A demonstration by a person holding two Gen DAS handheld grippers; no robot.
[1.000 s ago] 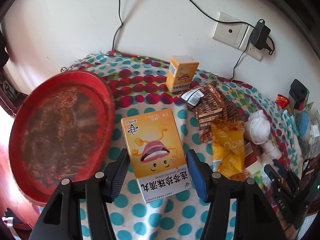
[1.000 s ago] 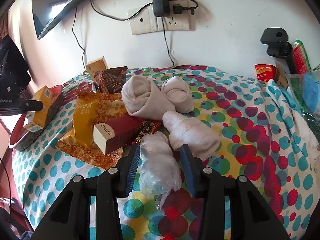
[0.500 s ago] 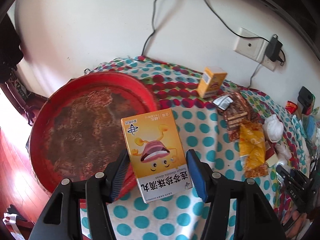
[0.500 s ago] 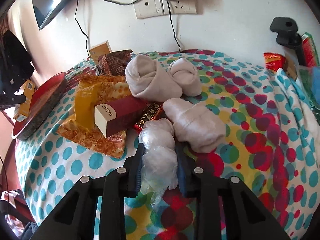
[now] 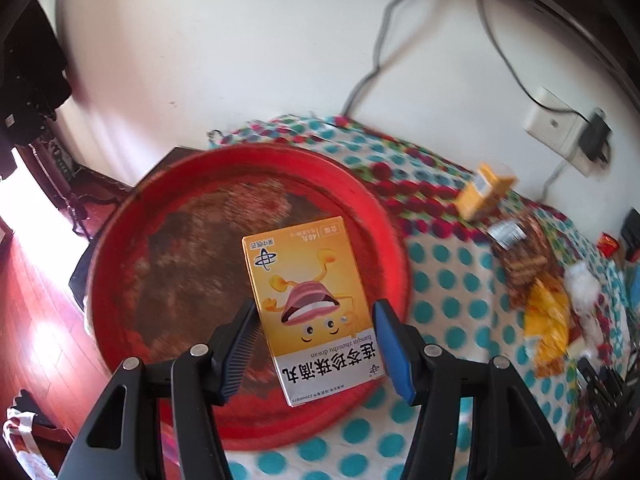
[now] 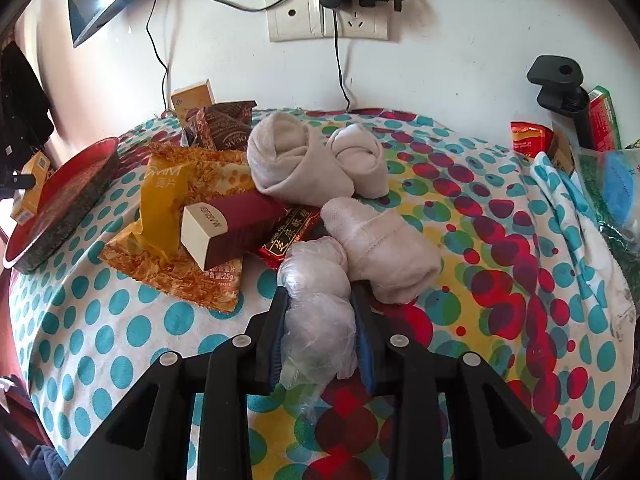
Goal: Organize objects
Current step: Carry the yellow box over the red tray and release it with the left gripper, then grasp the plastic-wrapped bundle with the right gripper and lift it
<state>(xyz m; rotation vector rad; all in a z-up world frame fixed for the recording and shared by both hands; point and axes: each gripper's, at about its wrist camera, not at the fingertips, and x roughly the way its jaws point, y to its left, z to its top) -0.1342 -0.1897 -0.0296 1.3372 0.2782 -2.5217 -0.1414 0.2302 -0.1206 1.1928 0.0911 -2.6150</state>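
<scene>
My left gripper (image 5: 314, 330) is shut on a yellow medicine box (image 5: 308, 300) with a cartoon mouth and holds it above the round red tray (image 5: 128, 240) at the table's left end. My right gripper (image 6: 320, 316) is shut on a clear plastic-wrapped bundle (image 6: 316, 308) lying on the dotted tablecloth (image 6: 120, 340). The red tray also shows at the far left of the right wrist view (image 6: 60, 196), with the yellow box (image 6: 32, 184) beside it.
Rolled pale socks (image 6: 296, 164), (image 6: 384, 248), a maroon box (image 6: 228, 232), a yellow snack bag (image 6: 168, 196), a brown wrapper (image 6: 224, 128) and a small yellow box (image 5: 484, 192) lie on the cloth. Wall sockets (image 6: 328, 20) with cables are behind. Red packets and a black clamp (image 6: 560, 80) stand at right.
My left gripper has carried the yellow box left, from over the cloth to over the red tray. My right gripper has closed on the plastic-wrapped bundle.
</scene>
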